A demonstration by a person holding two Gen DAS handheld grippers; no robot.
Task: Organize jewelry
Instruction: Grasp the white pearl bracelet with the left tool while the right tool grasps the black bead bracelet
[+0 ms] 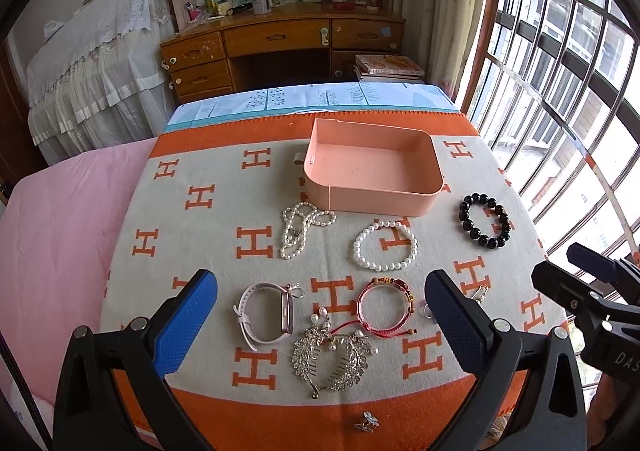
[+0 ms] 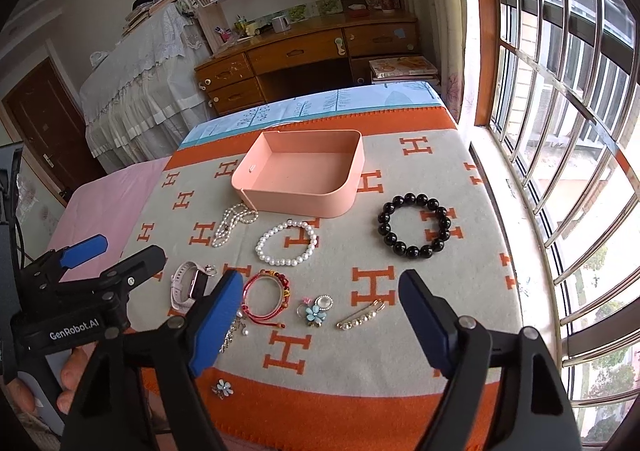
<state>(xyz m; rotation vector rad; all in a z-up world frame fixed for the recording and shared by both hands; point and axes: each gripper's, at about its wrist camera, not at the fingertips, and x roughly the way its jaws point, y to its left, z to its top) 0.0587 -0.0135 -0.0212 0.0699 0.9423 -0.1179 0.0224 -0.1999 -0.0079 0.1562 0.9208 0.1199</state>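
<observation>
Left gripper (image 1: 320,315): open, nothing between its blue pads; it hovers over the near part of the blanket (image 1: 208,243).
Right gripper (image 2: 320,315): jaws apart and empty, above the near jewelry.
Pink tray (image 1: 372,167): empty, at the far side of the blanket, well beyond both grippers.
Under the left gripper: a white watch (image 1: 266,313), a red cord bracelet (image 1: 384,305) and a crystal hair comb (image 1: 332,359) lie between its fingers.
Under the right gripper: a blue flower brooch (image 2: 314,311) and a pearl pin (image 2: 360,317) lie between its fingers.
Farther on: a pearl necklace (image 1: 298,229) just beside the tray, a white pearl bracelet (image 1: 385,245) and a black bead bracelet (image 1: 484,221).
Only in the right view: the brooch and the whole pearl pin; the comb is mostly hidden behind the gripper's finger.
Only in the left view: the whole comb.
Both views: a small flower ornament (image 2: 222,388) on the orange border.
</observation>
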